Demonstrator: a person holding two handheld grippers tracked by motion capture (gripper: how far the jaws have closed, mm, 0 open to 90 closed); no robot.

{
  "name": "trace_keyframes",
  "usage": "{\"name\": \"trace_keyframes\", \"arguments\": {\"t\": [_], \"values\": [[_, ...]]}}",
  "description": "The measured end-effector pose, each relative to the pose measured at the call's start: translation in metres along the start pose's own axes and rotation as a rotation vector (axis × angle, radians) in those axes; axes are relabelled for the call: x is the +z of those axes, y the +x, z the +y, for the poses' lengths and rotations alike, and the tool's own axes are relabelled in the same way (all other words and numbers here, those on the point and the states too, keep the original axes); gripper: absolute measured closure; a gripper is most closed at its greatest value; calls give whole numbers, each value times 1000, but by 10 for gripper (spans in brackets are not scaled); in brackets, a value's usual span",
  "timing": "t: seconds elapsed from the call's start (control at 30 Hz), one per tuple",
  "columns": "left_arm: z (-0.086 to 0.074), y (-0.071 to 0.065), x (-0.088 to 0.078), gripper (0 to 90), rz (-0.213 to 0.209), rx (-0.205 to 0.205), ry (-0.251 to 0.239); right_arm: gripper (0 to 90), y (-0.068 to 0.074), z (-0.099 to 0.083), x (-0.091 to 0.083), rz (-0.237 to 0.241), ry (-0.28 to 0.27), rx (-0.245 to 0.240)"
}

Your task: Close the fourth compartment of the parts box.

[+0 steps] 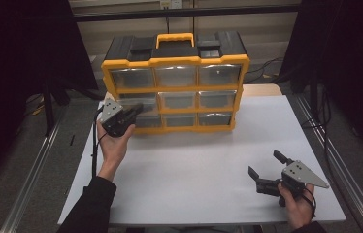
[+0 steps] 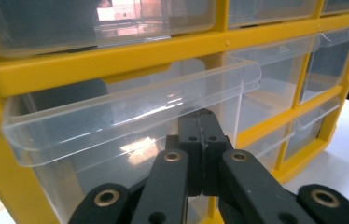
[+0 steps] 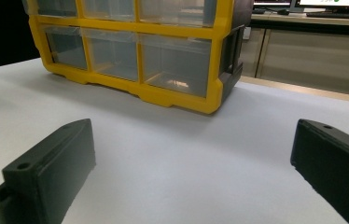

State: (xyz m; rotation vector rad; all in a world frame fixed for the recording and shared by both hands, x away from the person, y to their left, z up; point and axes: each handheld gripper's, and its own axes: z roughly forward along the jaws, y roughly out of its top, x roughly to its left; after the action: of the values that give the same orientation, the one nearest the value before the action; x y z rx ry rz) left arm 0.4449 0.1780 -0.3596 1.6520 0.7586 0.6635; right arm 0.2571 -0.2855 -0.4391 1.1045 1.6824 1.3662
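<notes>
The clear drawer [image 2: 130, 116] in the organizer's [image 1: 175, 90] left column, middle of 3 rows, juts out slightly; your left gripper [image 2: 199, 122], jaws together, meets its front, probably to push. Your right gripper [image 1: 265, 169] waits apart, jaws wide, empty.

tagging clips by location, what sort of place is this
Probably a lab or workshop set up for recording: a white table between dark curtains, a yellow drawer organizer on it, computer monitors on a counter behind.
</notes>
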Motion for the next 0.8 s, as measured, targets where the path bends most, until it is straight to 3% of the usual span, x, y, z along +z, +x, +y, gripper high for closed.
{"name": "trace_keyframes", "arguments": {"t": [0.67, 0.8], "values": [[2, 3, 6, 900, 19, -3, -3, 0, 0, 0, 0, 1, -2, 0], [4, 4, 8, 900, 17, 12, 5, 0, 0, 0, 0, 1, -2, -1]]}}
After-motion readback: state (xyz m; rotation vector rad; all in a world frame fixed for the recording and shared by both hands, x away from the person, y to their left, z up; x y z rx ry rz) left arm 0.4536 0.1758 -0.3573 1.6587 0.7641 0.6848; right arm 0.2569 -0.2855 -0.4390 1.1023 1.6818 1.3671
